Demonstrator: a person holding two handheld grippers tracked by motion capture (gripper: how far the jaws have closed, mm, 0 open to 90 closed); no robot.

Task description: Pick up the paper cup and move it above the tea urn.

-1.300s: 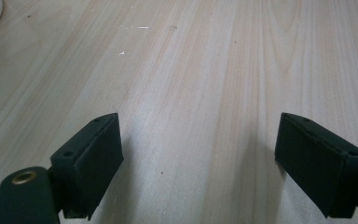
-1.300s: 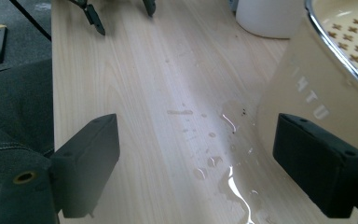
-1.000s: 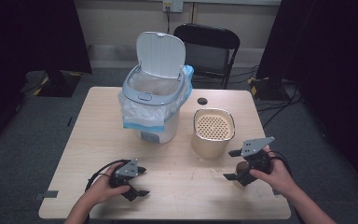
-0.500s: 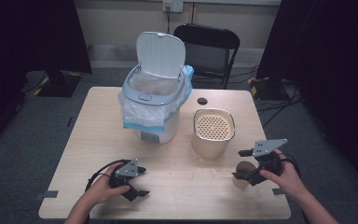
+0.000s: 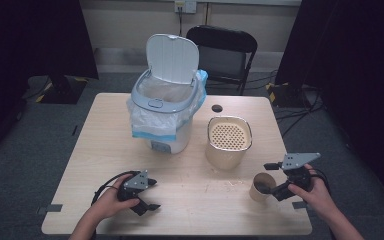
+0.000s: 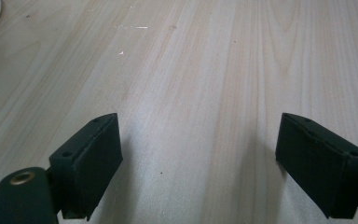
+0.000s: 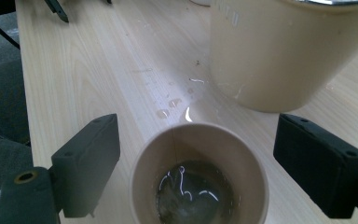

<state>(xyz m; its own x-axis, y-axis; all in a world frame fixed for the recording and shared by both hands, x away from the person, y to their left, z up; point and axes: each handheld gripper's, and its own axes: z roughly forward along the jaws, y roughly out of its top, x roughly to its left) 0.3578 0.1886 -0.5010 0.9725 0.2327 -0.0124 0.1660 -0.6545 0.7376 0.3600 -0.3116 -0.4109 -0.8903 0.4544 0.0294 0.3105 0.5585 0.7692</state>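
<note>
Apparently mid-task, the right gripper (image 7: 196, 186) straddled the paper cup (image 5: 263, 186) at lower right, jaws spread, not pinching; liquid remained inside. The left gripper (image 5: 147, 195) rested spread, empty.

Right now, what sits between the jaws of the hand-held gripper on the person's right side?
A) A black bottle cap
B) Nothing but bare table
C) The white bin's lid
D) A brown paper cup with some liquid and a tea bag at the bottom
D: the right gripper view looks down into the paper cup, which stands between the two black jaws of the right hand-held gripper with a gap on each side, beside the beige container.
</note>
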